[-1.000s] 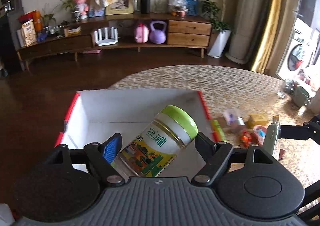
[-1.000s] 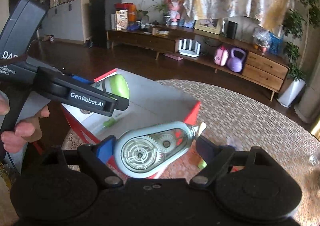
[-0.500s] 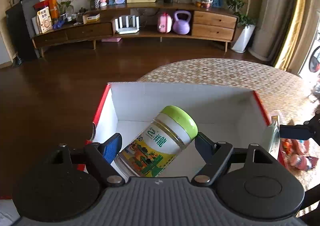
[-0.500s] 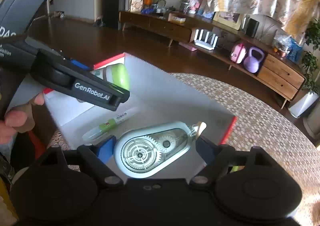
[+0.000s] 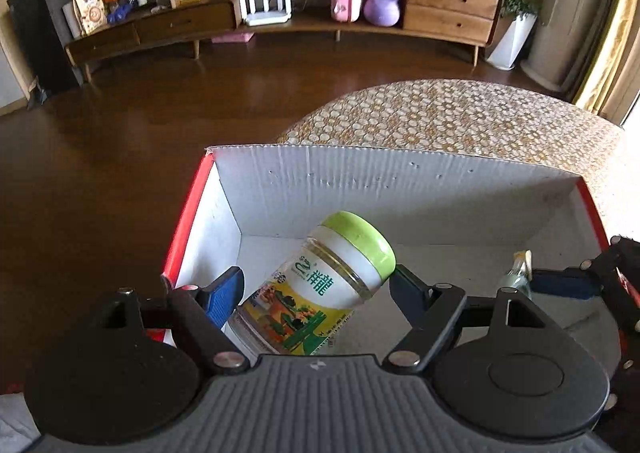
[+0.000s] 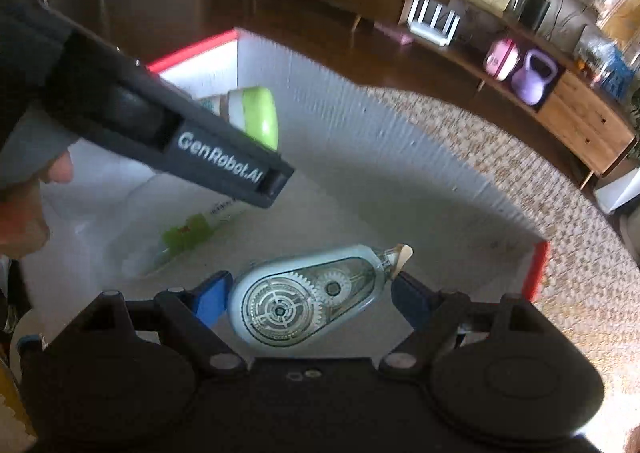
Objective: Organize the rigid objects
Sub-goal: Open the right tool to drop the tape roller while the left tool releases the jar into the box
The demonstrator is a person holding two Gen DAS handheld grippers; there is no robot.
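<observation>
My left gripper [image 5: 318,291] is shut on a glass jar [image 5: 316,289] with a green lid and a yellow-green label, held tilted inside a white cardboard box [image 5: 360,177] with red outer sides. My right gripper [image 6: 310,295] is shut on a pale blue correction tape dispenser [image 6: 308,297] with visible gears, low over the box [image 6: 400,157] floor. In the right wrist view the left gripper [image 6: 172,133] crosses at upper left with the jar's green lid [image 6: 260,117] behind it. A green-and-white marker [image 6: 196,225] lies on the box floor.
The box sits at the edge of a round table with a patterned cloth [image 5: 460,121]. A hand [image 6: 24,213] holds the left tool at the left edge. Beyond lie a dark wood floor and a long wooden sideboard [image 5: 280,21].
Both grippers have moved forward and down into the box with their objects still held. The small items on the table at the right have left the left wrist view.
</observation>
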